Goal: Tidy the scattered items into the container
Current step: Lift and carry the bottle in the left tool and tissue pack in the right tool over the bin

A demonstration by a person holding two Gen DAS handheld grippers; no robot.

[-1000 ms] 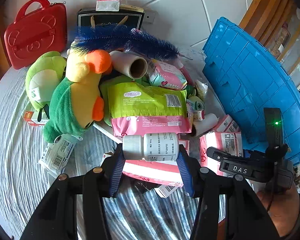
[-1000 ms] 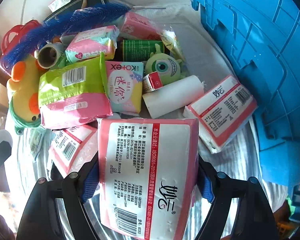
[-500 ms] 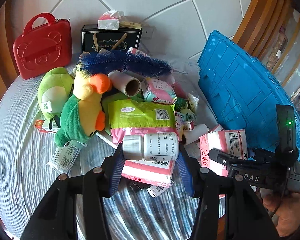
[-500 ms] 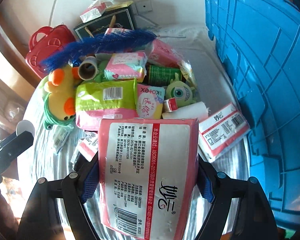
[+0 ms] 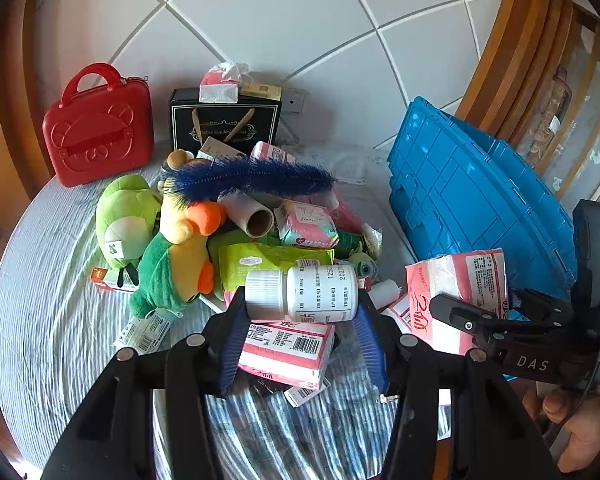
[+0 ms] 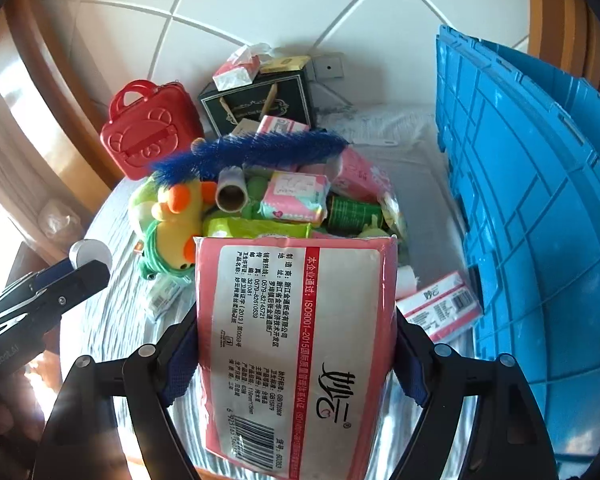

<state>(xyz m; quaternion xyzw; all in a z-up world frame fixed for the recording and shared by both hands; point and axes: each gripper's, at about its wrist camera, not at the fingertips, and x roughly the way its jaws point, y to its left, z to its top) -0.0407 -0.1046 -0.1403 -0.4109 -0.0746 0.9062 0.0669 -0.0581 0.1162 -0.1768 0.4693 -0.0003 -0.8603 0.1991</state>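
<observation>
Tissue pack [image 6: 296, 344] marked ISO9001-2015, black box [image 5: 225, 128] reading "Coffee Cup"

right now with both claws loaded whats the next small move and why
Probably carry both loads sideways toward the blue crate. The left claw is shut on the white pill bottle, the right claw on the pink tissue pack, and both hang above the pile on the striped cloth. Neither is over the crate yet, so releasing now would drop them back.

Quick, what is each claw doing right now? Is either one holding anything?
Left claw: closed on a white pill bottle, held sideways.
Right claw: closed on a pink tissue pack.
</observation>
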